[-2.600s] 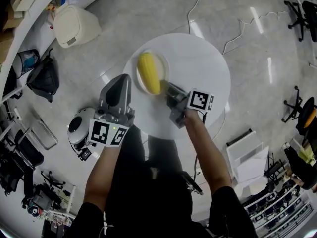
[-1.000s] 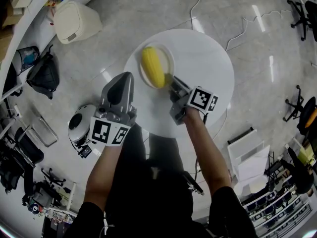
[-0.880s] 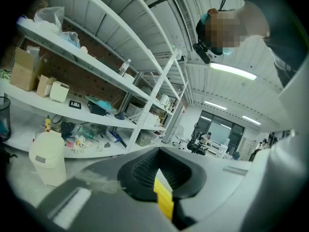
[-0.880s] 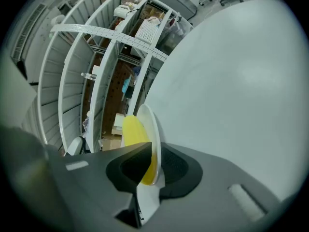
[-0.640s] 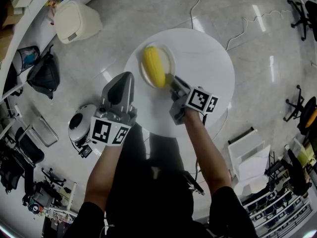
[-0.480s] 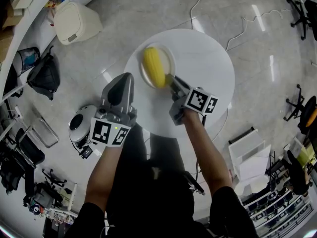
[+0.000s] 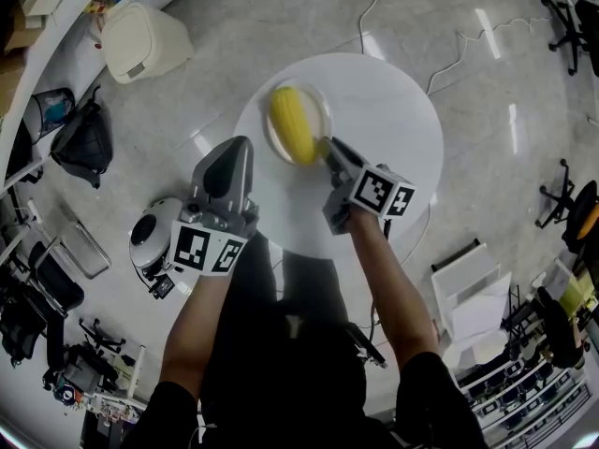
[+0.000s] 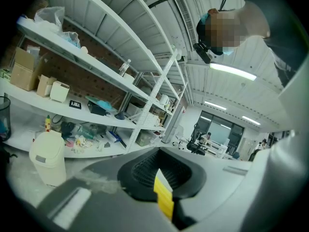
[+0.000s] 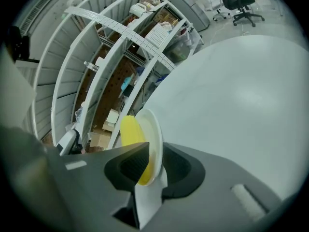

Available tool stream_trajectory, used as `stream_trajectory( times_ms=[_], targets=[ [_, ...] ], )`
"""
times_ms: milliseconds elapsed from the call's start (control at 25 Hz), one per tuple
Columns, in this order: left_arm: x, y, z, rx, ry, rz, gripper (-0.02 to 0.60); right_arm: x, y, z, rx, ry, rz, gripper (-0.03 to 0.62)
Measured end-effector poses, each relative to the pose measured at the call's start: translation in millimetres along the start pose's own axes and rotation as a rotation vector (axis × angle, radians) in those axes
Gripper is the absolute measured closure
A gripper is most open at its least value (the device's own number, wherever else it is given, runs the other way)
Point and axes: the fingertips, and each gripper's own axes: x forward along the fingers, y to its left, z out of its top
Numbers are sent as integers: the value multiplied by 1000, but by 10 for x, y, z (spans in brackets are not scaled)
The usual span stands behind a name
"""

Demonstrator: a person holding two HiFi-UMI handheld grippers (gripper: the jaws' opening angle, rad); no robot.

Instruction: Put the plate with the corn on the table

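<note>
Slightly farther across the round table (image 7: pixel 388 120) than before, the plate (image 7: pixel 321 108) carries the corn (image 7: pixel 291 125); the right gripper (image 7: pixel 328 148) clamps its near rim; the left gripper (image 7: pixel 233 150) hangs closed, empty, beside the table.

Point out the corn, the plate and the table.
corn (image 7: pixel 292 124), head view, middle of the cob.
plate (image 7: pixel 320 108), head view, bare rim just right of the corn.
table (image 7: pixel 388 120), head view, bare top to the right of the plate.
</note>
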Motion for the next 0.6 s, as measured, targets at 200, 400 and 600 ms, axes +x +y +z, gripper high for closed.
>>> stream_trajectory(
  times_ms=[200,400,600],
  targets=[
    [0,-23,19,1,-3,-4,580,-23,15,28,-8,-11,-6,510],
    [-22,-43,19,3,-4,-6,580,-48,11,29,-44,-21,-32,506],
    [-54,-62,55,8,-8,-9,580,-100,20,55,-75,-39,-60,503]
  ],
)
